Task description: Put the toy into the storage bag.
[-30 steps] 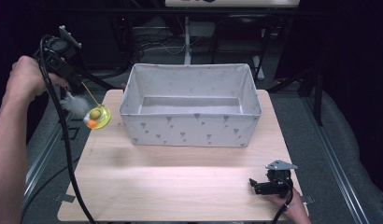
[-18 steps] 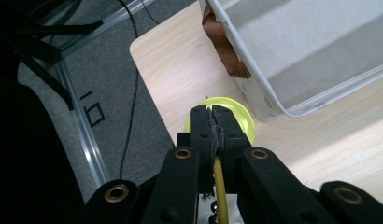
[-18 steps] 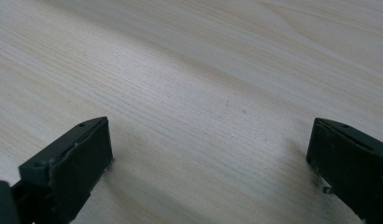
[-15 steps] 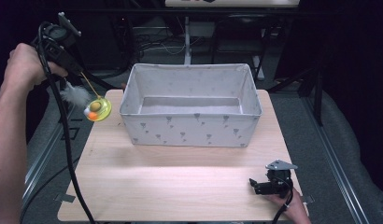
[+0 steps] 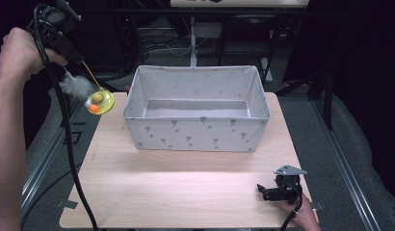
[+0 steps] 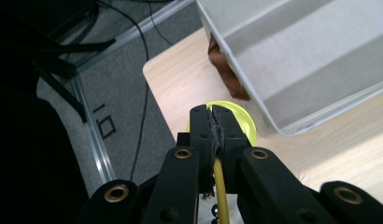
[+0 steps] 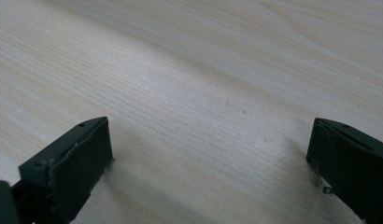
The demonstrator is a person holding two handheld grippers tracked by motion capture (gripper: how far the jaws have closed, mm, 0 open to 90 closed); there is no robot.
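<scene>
While the left tongs [image 5: 79,60] pinch a thin yellow stick [image 6: 220,184] high over the tabletop's [image 5: 186,187] far left corner, a cat toy hangs from it: white feather tuft [image 5: 75,86], yellow disc [image 5: 102,101] and orange ball [image 5: 94,109], just left of the grey fabric bin [image 5: 197,108]. The right tongs [image 5: 261,191] rest wide apart on the near right tabletop.

Wood, cloth, matt black jaws

My table [image 7: 203,84] is pale wood, smooth and matt with a fine grain; the bin [image 5: 195,130] is soft grey cloth with a small print; my right gripper [image 7: 208,172] has dull black plastic pads with rough edges; the toy's disc [image 5: 103,102] looks glossy yellow plastic, its tuft [image 5: 76,86] fluffy white feather
</scene>
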